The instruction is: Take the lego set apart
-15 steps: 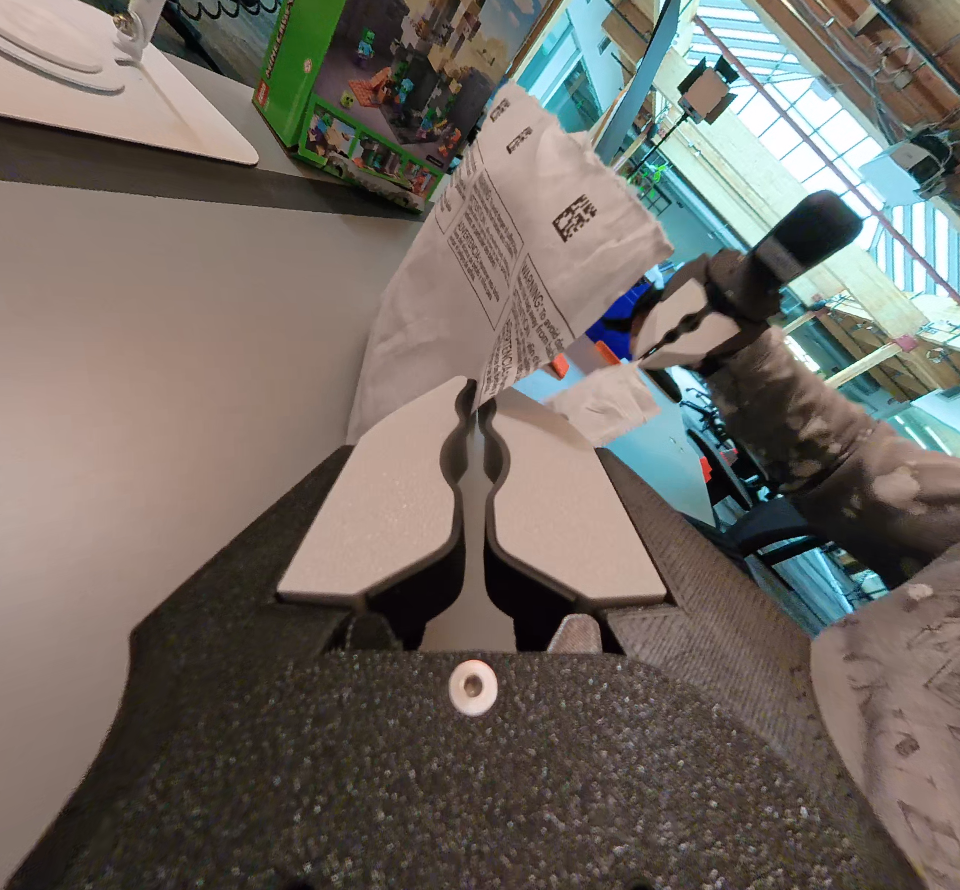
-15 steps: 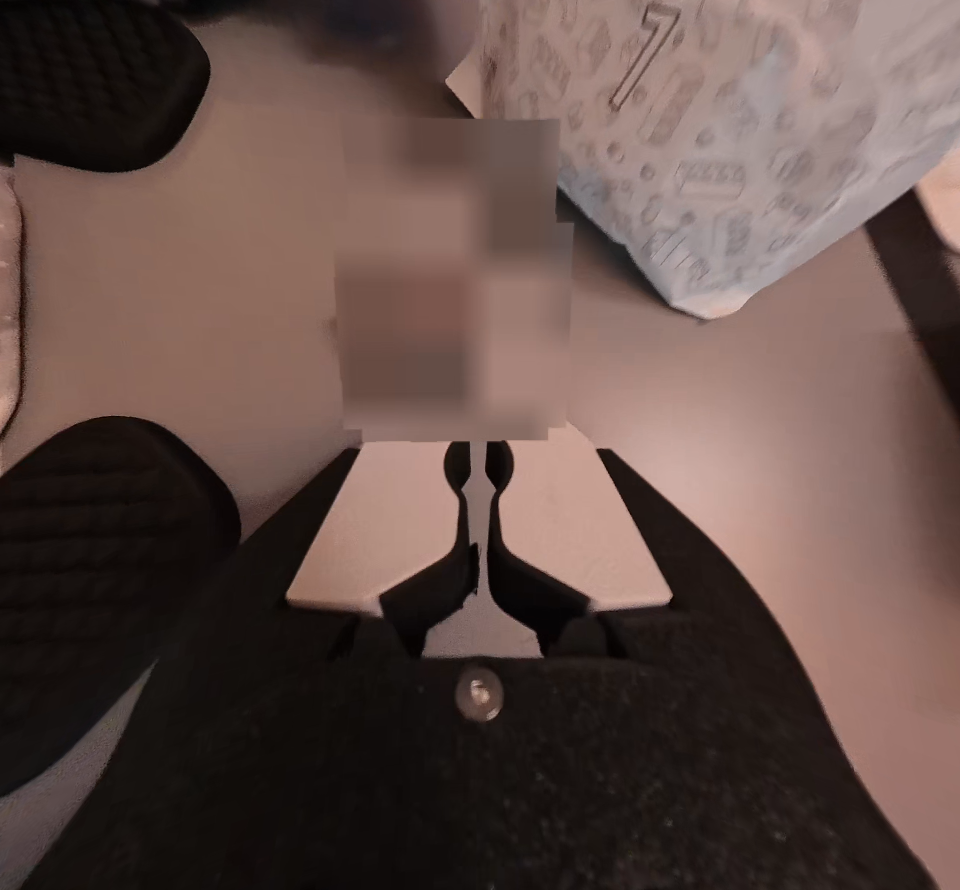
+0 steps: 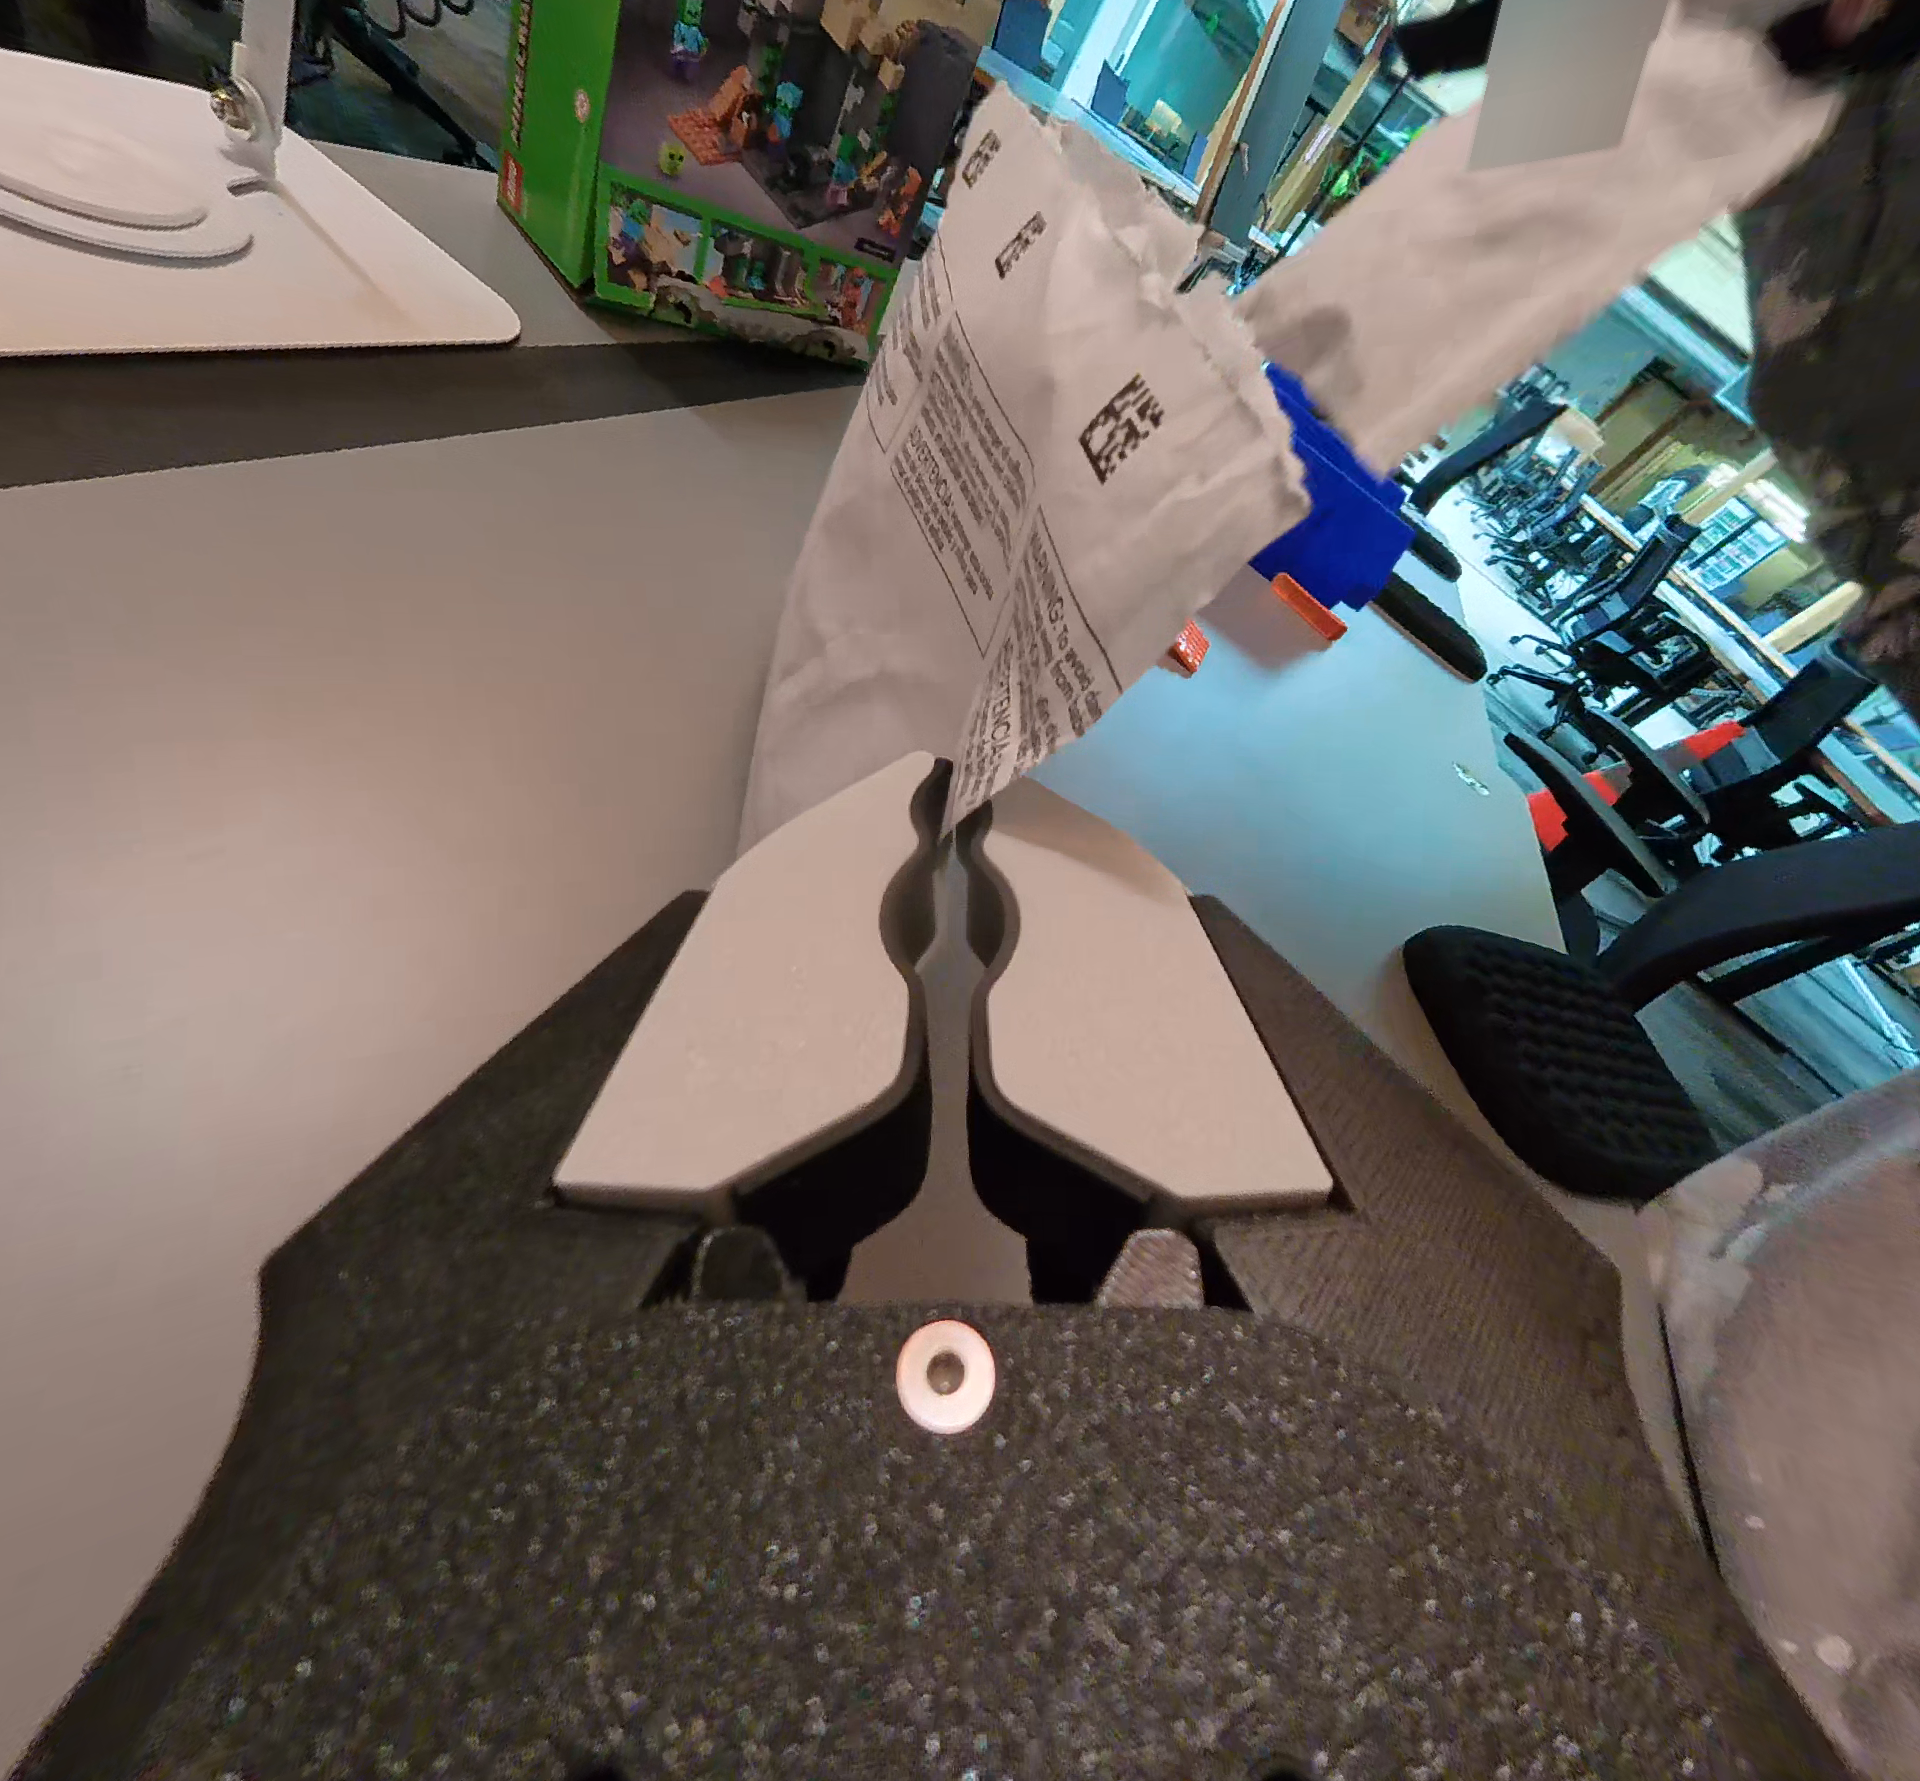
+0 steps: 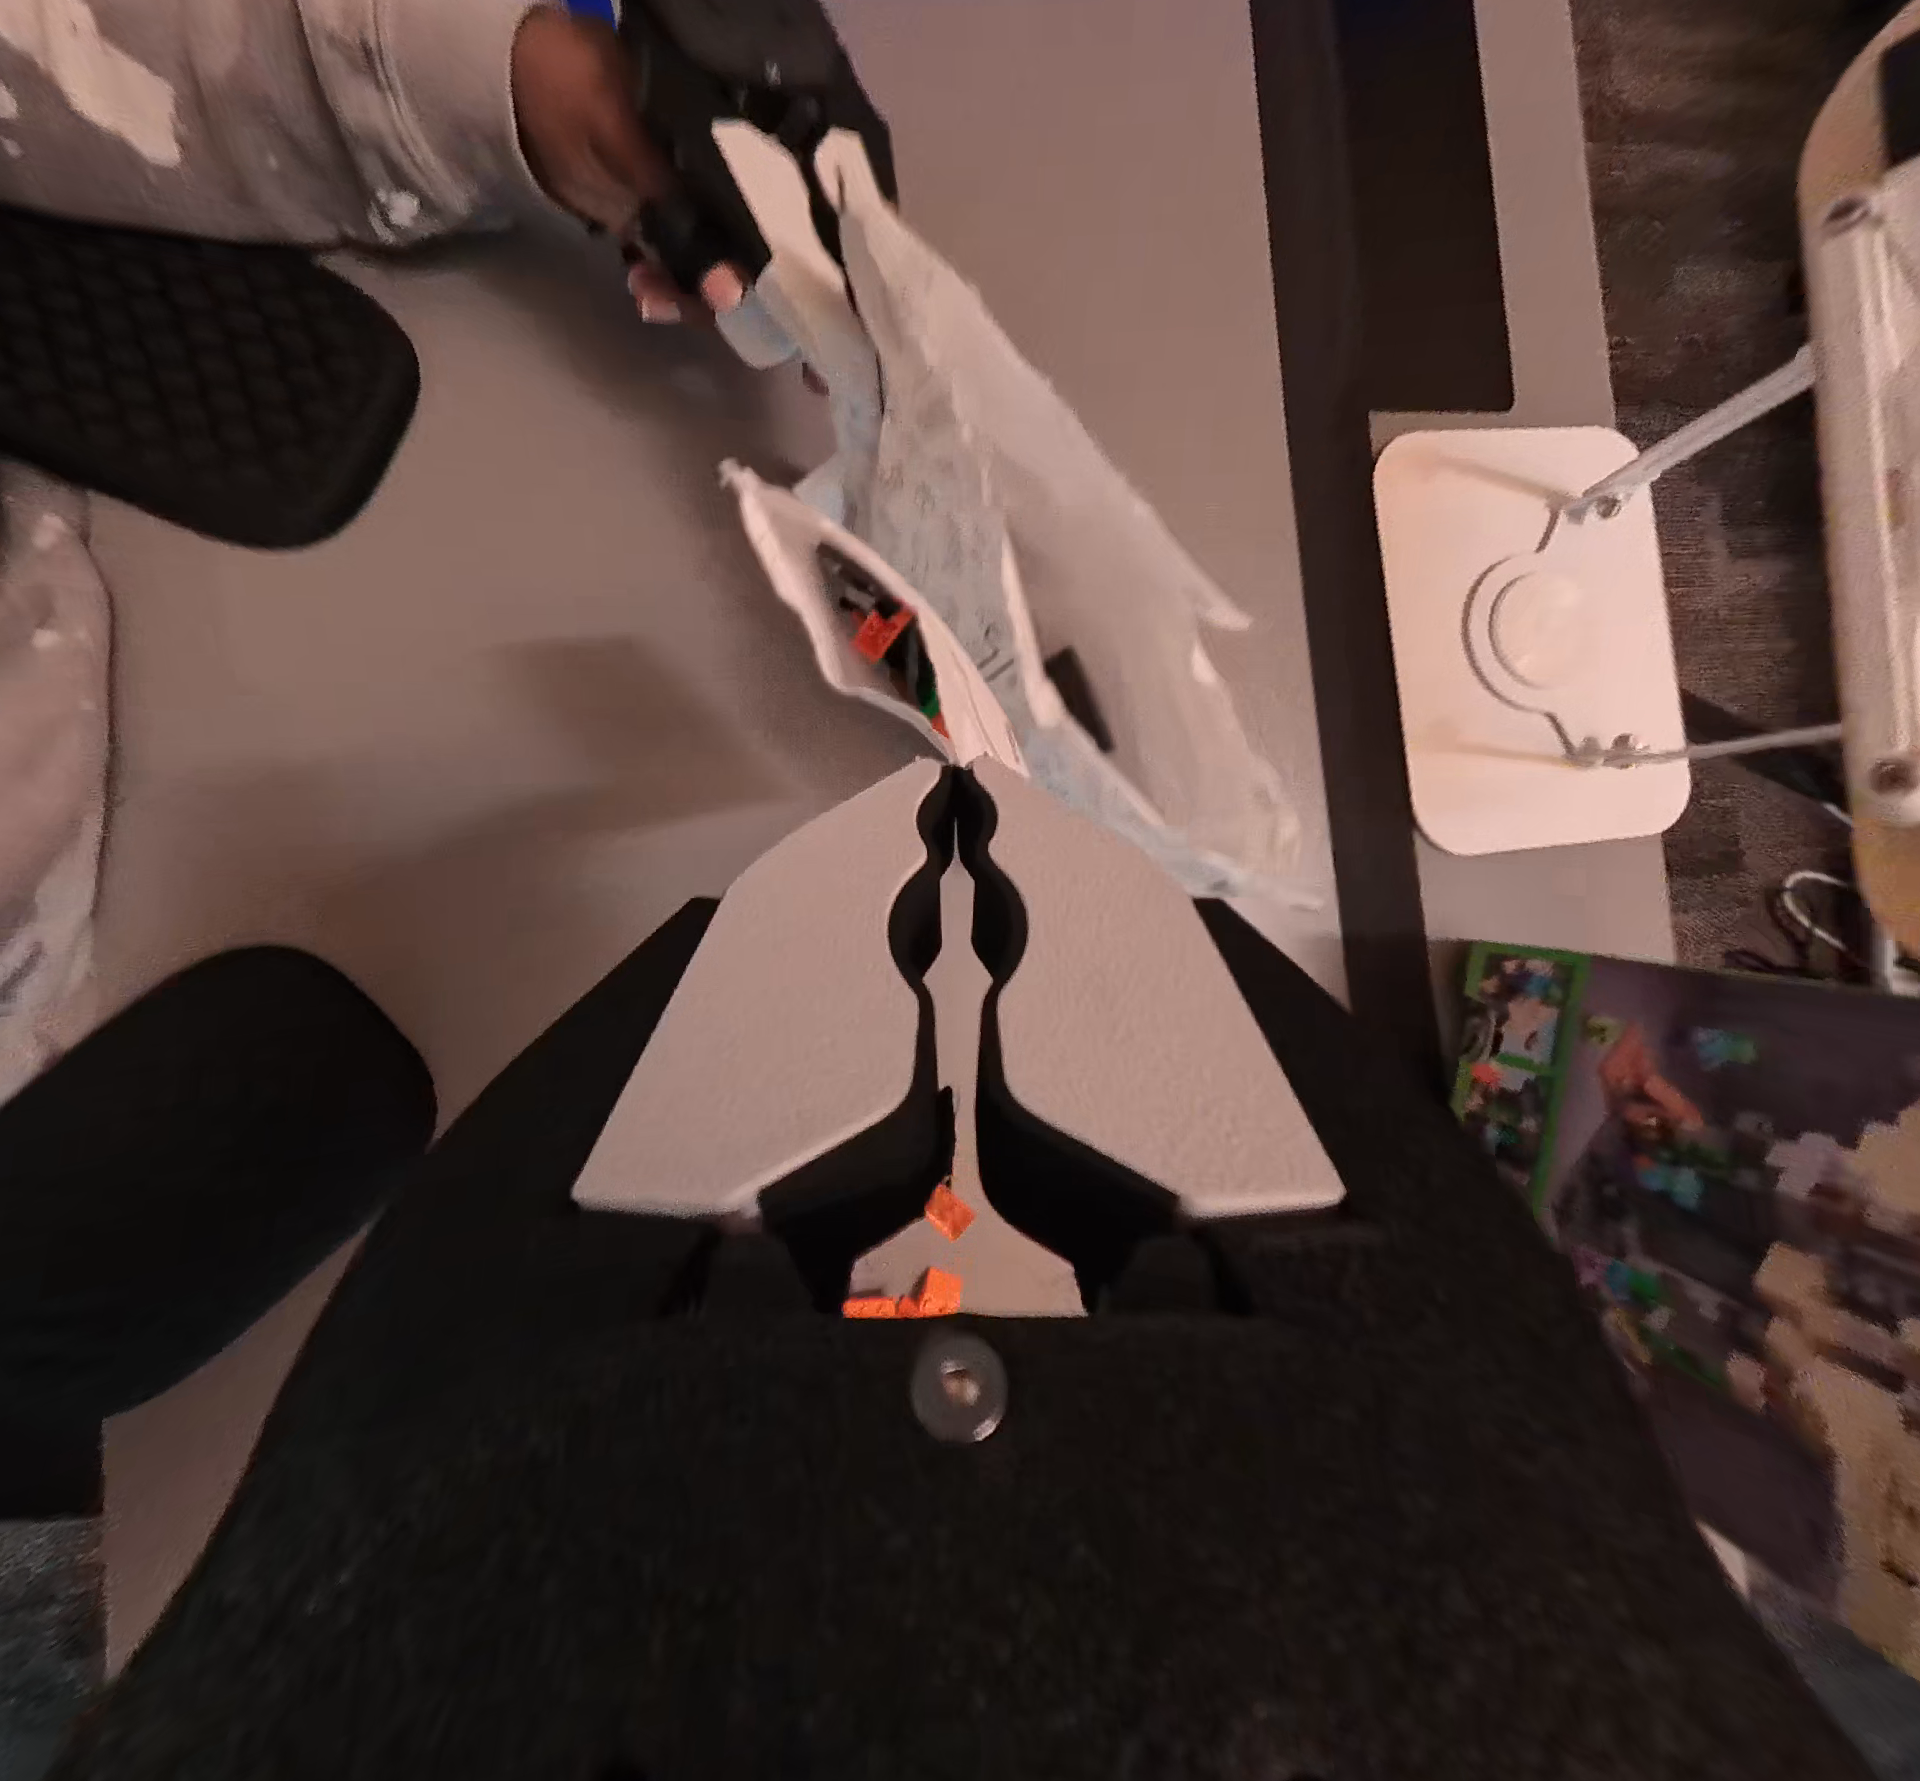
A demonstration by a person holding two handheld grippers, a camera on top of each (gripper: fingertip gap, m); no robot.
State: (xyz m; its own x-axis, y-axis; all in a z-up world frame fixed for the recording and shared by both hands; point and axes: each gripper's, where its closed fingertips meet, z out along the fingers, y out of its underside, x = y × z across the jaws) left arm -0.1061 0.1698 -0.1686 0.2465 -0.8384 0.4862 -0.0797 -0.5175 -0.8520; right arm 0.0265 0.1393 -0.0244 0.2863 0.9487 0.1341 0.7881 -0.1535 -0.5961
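The left gripper (image 3: 951,812) is clenched on a corner of the white paper bag (image 3: 997,505), which hangs above the grey table (image 3: 343,692). The right gripper (image 4: 958,791) pinches the bag's torn mouth, where orange and green lego pieces (image 4: 883,635) show inside. More orange pieces (image 4: 940,1290) lie on the table under the right gripper. The green lego box (image 3: 727,90) stands behind the bag, beside a white lamp base (image 3: 208,245).
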